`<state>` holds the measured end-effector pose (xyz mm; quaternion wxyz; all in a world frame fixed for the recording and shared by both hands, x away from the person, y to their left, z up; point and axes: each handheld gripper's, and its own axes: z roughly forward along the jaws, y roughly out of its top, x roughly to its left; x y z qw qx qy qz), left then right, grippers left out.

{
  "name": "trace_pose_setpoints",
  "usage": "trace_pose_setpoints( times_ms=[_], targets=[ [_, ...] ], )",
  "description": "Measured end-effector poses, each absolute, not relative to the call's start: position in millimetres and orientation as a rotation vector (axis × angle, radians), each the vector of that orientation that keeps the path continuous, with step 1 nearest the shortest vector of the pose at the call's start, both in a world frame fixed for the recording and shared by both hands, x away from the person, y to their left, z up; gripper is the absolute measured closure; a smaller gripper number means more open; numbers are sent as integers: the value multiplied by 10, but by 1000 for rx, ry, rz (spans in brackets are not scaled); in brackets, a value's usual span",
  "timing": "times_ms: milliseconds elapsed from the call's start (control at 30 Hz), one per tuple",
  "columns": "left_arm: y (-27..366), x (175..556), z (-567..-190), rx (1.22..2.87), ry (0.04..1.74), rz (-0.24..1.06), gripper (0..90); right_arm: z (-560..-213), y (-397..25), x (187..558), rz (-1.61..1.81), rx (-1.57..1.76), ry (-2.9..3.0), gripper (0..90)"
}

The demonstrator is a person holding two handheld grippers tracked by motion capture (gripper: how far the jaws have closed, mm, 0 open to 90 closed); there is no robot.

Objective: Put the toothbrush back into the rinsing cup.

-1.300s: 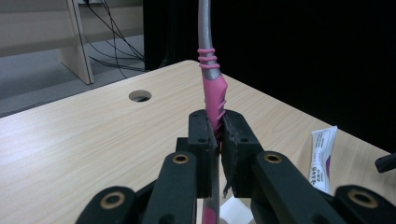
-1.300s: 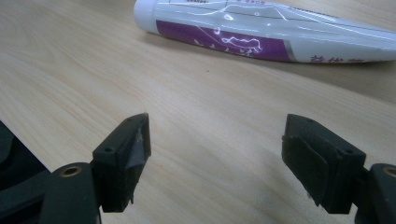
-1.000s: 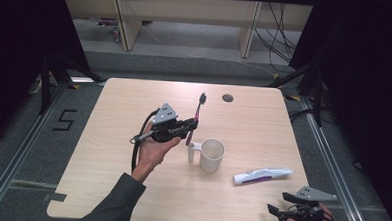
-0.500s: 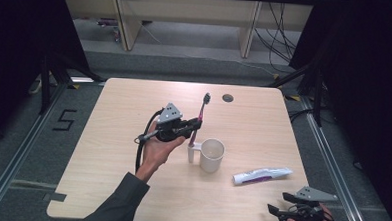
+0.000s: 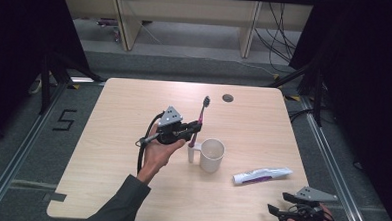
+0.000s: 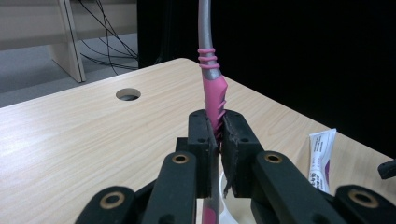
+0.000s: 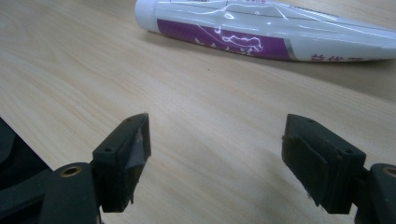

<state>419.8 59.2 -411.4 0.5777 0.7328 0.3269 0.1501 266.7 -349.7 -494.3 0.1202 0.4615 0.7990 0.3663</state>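
My left gripper (image 5: pixel 195 130) is shut on the pink handle of a pink and grey toothbrush (image 5: pixel 200 118), held nearly upright, head up, just left of the white mug (image 5: pixel 211 154). In the left gripper view the jaws pinch the toothbrush (image 6: pixel 213 95) at its ribbed pink grip, with the left gripper (image 6: pixel 218 135) above the mug's rim. A white and purple toothpaste tube (image 5: pixel 261 175) lies flat to the right of the mug. My right gripper (image 5: pixel 279 204) rests open at the table's near right corner, and in its own view the right gripper (image 7: pixel 215 154) faces the toothpaste tube (image 7: pixel 266 30), with bare wood between the jaws.
A round cable hole (image 5: pixel 227 98) sits in the wooden table (image 5: pixel 118 122) near its far edge. Beyond the table are wooden furniture legs and loose cables on the floor. Dark curtains close both sides.
My left gripper has carried the toothbrush to the right and tilted it more upright, closer to the mug. The right gripper has stayed still.
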Motion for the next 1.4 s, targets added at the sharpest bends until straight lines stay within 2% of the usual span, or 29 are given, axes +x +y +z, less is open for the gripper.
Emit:
trace_pose_setpoints(
  times_ms=[1400],
  targets=[
    [672, 4051, -4461, 1781, 777, 333, 783, -4946, -3486, 2661, 1078, 1347, 2347, 247]
  ],
)
